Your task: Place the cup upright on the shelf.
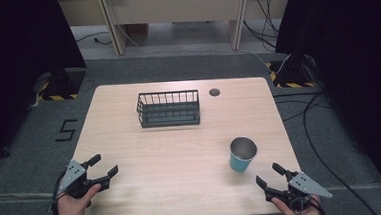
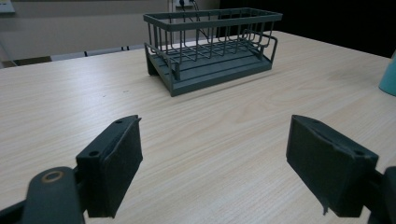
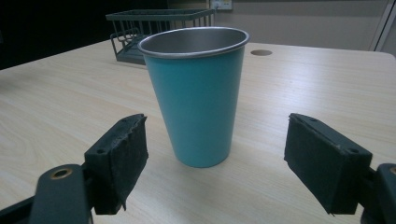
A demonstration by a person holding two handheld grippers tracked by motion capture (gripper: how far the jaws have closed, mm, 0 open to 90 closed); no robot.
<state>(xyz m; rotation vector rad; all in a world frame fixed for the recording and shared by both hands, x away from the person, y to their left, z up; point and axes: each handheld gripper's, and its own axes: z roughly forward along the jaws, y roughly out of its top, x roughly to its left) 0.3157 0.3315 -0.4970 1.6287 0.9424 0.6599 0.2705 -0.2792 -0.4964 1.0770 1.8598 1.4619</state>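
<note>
While standing upright on the tabletop [image 1: 181, 153], sits just beyond the right gripper [image 1: 272, 177], teal cup [image 1: 243, 155] with a bare metal inside and nothing seen in it. Centred ahead of the spread fingers [image 3: 119, 161] in the right gripper view, near but untouched, with bare wood between. Spread wide too on the left gripper [image 1: 103, 165] at the near left corner, gripping nothing, well apart from the cup. Pale wood grain across the whole tabletop, with a round dark hole [image 1: 214, 92] near the far edge. Toward the far middle, a dark wire basket [image 1: 169, 109], nothing lying inside it. Around the tabletop, grey carpet [image 1: 26, 162], black curtains [image 1: 19, 43] on both sides, loose cables [image 1: 320, 124] on the right, and wooden furniture legs [image 1: 112, 22] at the far wall.
</note>
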